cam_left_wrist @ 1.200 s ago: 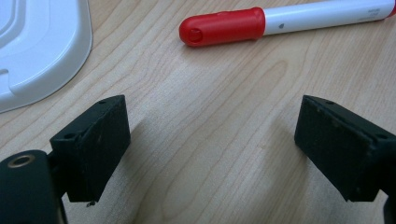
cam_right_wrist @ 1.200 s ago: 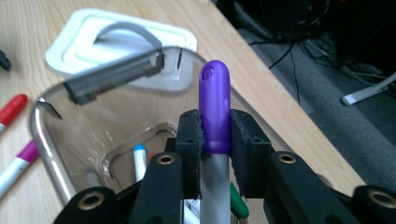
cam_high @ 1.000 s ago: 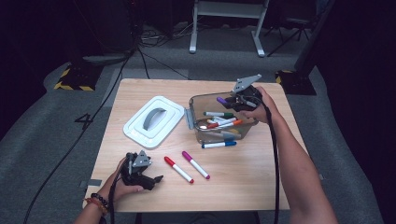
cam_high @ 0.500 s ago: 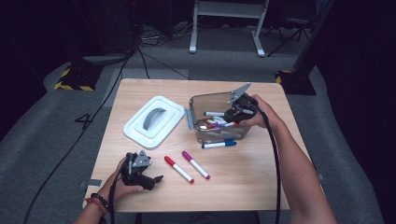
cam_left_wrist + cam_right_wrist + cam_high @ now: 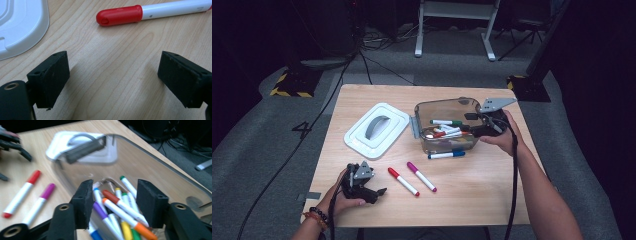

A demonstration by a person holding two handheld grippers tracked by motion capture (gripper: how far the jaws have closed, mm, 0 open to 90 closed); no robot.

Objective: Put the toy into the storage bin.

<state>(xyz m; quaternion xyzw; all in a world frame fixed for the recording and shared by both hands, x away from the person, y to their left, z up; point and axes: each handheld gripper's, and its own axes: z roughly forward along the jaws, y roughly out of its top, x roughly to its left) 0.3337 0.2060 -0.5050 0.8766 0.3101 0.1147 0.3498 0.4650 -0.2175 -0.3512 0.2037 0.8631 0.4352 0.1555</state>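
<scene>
Task looks like loading markers into the clear bin; landmark for everything below is that bin.

Right claw sits over the bin's right end, above the pile of markers already inside. Its jaws have just been opening, and the right gripper view shows nothing pinched between them, so it's released.

Three markers remain out on the desk. Blue marker lies just beside the bin's near wall, long axis parallel to that wall. Red marker and magenta marker lie further toward the person and left of the bin, side by side, both angled diagonally with caps pointing back toward the white lid.

Left claw rests low at the desk's near-left corner, jaws spread wide, gripping nothing. In the left gripper view the red marker's cap lies just ahead of the jaws and crosswise to them.

My read: left hand is far nearer red and magenta; right is nearer blue. Left needs a short push forward, no real twist.
</scene>
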